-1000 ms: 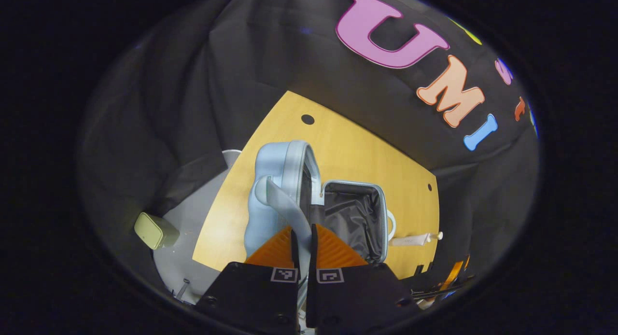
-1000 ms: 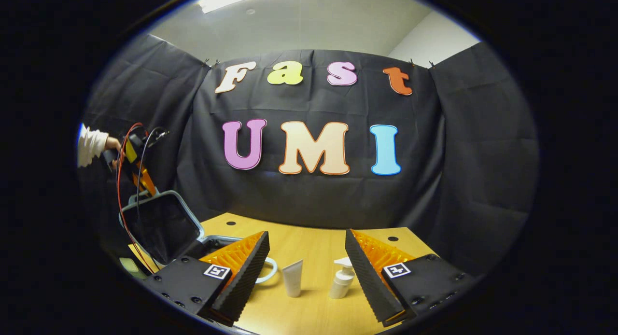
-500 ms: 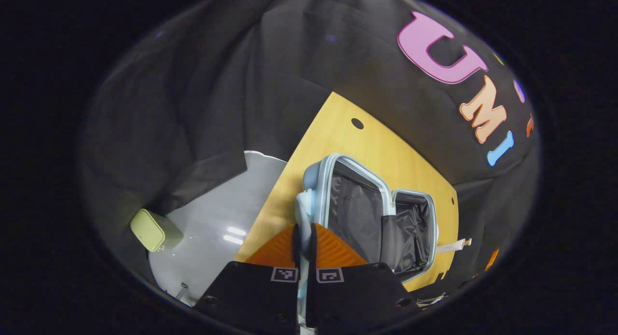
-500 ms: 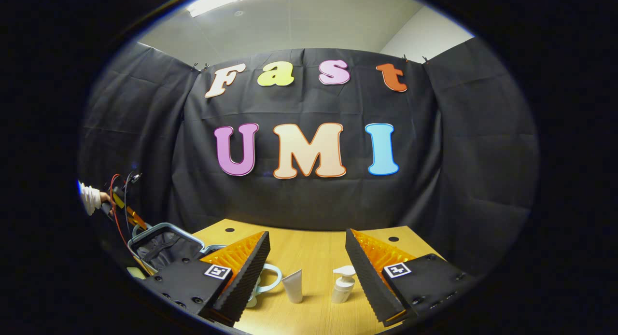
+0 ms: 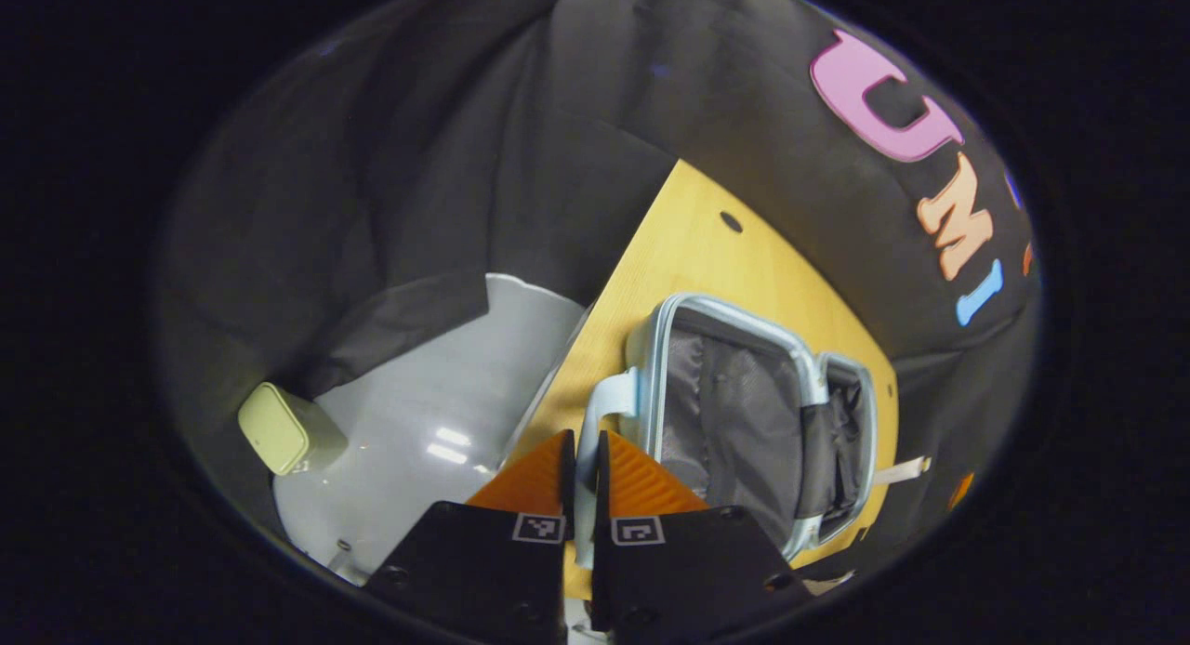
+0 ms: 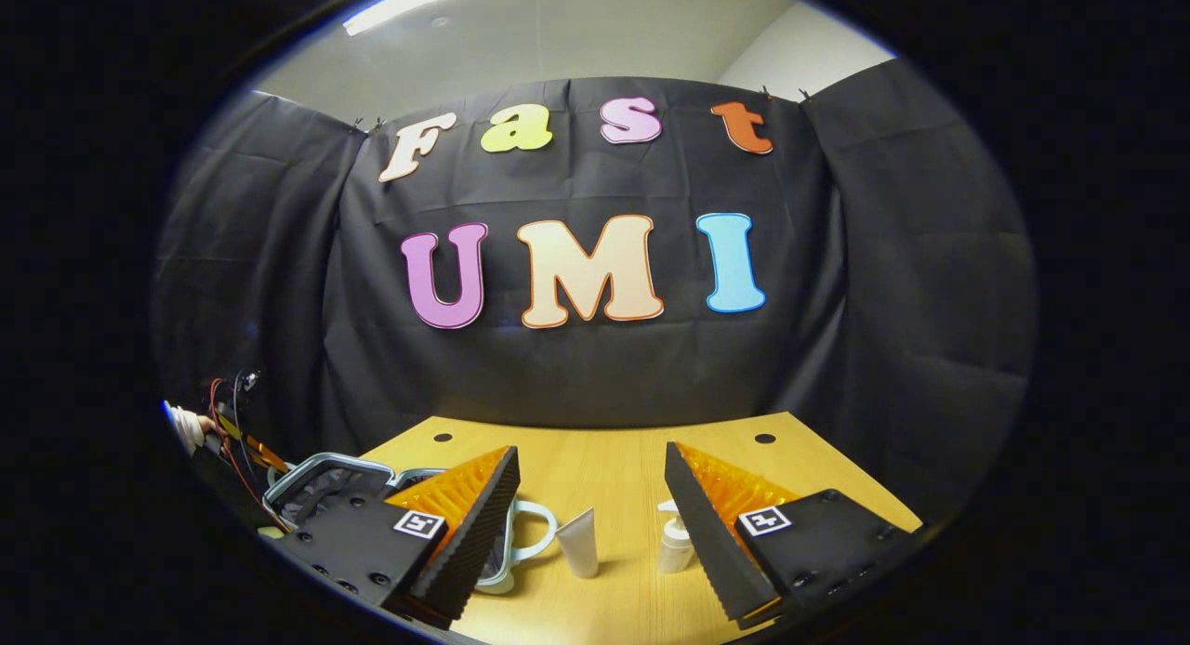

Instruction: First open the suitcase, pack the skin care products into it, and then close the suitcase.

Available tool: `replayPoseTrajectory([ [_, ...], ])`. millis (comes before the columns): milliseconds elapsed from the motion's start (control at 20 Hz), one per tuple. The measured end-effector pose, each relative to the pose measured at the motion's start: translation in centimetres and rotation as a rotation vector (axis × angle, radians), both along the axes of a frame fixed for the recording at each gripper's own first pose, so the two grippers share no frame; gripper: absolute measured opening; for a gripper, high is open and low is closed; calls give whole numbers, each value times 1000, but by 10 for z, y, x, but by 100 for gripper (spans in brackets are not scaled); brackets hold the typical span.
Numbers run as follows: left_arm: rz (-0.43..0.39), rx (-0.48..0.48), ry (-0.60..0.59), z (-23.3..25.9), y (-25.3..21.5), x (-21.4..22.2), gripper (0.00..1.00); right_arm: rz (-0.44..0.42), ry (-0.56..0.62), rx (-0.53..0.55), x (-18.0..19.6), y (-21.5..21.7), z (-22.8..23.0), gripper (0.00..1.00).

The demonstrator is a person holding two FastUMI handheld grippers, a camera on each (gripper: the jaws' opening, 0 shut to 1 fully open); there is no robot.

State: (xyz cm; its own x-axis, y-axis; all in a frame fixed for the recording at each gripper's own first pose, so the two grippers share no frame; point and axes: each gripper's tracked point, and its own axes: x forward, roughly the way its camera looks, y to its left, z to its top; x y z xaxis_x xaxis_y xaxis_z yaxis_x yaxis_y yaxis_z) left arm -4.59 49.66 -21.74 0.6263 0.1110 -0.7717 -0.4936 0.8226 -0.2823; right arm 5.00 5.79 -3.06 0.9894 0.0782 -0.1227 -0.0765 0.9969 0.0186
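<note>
Two halves of a light blue suitcase [image 5: 744,413] are seen lying open on the wooden table [image 5: 707,264] in the left gripper view, their dark lining facing up. The left gripper [image 5: 581,464] is closed to a narrow gap around the suitcase's pale blue handle [image 5: 604,408], which is pinched between its fingers at the edge of the nearer half. Beyond the farther half, a white tube [image 5: 900,471] is seen lying on the table. A pale green box [image 5: 274,428] is visible on the grey floor [image 5: 437,385] beside the table.

In the right gripper view, the right gripper [image 6: 590,496] is held wide apart above the table with nothing gripped. Between its fingers, a white tube [image 6: 578,543] and a white pump bottle [image 6: 674,543] are seen standing near each other, apart from the suitcase [image 6: 325,478] at the left.
</note>
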Motion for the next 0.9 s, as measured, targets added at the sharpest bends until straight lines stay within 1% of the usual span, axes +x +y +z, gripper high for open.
replayPoseTrajectory([
  [50, 0, 11, 17, -5, 4, 0, 5, -3, -1, -4, 1, -3, 0, 98],
  [100, 2, 8, 16, -2, 3, 1, 11, -9, -2, -5, 1, -7, -1, 98],
  [150, 0, 18, 11, 3, 0, 0, 8, -14, 2, -4, 1, -10, -3, 98],
  [250, -5, 83, 15, 11, 6, 0, 39, -19, 13, 3, 2, -16, -7, 98],
  [350, -23, 157, 8, 32, 3, -1, 69, -23, 15, 1, 4, -22, -9, 98],
  [400, -27, 217, -6, 45, 2, 2, 88, -24, 16, -3, 4, -26, -11, 98],
  [450, -36, 278, -25, 59, -1, 4, 89, -26, 17, -3, 6, -30, -12, 98],
  [500, -50, 338, -59, 76, -9, 8, 94, -29, 23, 3, 8, -35, -15, 98],
  [600, -94, 441, -142, 112, -40, 15, 95, -30, 28, 22, 11, -42, -17, 98],
  [750, -198, 541, -265, 165, -114, 24, 95, -25, 29, 19, 15, -54, -22, 98],
  [900, -304, 612, -403, 203, -207, 39, 94, -8, 42, 19, 17, -66, -33, 98],
])
